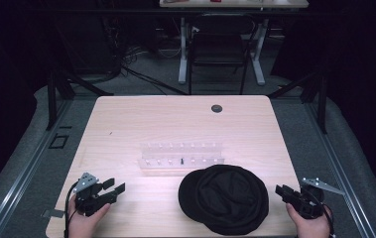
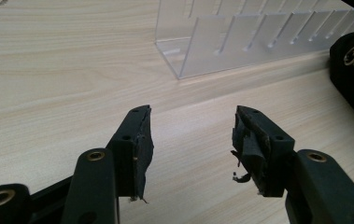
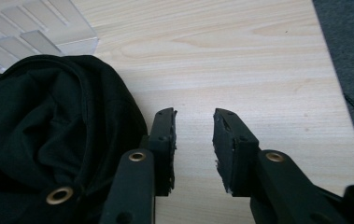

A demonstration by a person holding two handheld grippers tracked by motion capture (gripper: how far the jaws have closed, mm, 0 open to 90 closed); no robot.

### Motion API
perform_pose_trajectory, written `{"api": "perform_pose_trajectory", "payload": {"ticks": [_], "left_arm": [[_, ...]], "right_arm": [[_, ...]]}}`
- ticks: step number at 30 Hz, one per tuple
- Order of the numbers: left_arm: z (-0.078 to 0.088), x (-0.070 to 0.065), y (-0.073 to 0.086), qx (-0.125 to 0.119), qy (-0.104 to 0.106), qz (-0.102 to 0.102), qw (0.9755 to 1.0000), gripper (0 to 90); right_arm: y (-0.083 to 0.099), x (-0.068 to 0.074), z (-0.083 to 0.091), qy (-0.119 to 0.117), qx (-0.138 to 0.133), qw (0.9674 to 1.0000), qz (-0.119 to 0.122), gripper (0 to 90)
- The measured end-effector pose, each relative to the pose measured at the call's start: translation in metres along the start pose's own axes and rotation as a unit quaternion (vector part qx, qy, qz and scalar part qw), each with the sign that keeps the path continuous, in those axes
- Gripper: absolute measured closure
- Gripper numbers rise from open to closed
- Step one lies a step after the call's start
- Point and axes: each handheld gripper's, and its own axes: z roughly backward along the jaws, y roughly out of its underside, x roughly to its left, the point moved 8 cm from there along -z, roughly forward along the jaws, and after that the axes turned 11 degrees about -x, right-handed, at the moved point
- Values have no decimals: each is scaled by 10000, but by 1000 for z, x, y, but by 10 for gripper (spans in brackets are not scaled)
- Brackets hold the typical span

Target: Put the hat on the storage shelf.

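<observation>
Fingers (image 3: 226,149) on my right gripper (image 1: 288,194) are spread apart with bare wood showing between them, holding nothing; fingers (image 2: 135,144) on my left gripper (image 1: 111,189) are spread too, also holding nothing. Both grippers hover low near the front edge of the pale wooden surface (image 1: 180,124), one at each side, with a hand behind each. Between them, nearer my right gripper, lies a black cap (image 1: 223,198), a soft crumpled cloth one resting open side up, so its folded lining faces the ceiling; a small brass eyelet glints at its edge in both gripper views. In the right gripper view the cap's rim sits just beside my left-hand finger, close to touching it though I cannot tell whether it does. Just beyond the cap stands a clear acrylic slotted rack (image 1: 181,157), its dividers upright, its near edge touching or nearly touching the cap. I judge the step in hand to be reaching for the cap. To do it well, I would slide the right gripper sideways so one finger goes over the rim and one under it, pinching a single firm layer of the rim instead of loose lining. The left gripper should take the opposite rim, and I should lift clear of the rack.
</observation>
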Motion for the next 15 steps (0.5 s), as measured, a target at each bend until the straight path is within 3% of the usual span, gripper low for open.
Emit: {"api": "perform_pose_trajectory", "payload": {"ticks": [4, 8, 9, 10, 15], "left_arm": [[1, -1, -1, -18, -23, -17, 10000, 472], [1, -1, 0, 46, -38, -22, 10000, 462], [0, -2, 0, -5, -66, 13, 10000, 454], [0, -2, 0, 35, -59, 28, 10000, 451], [-4, -2, 0, 102, -78, -12, 9999, 447]], "right_arm": [[-5, 2, 3, -15, 81, 9999, -96, 711], [-7, 10, 4, -142, 346, 9993, 39, 687], [-7, 12, 2, -59, 401, 9987, 293, 677], [-8, 12, 2, -32, 480, 9982, 357, 677], [-13, 16, 3, -92, 661, 9973, 301, 688]]}}
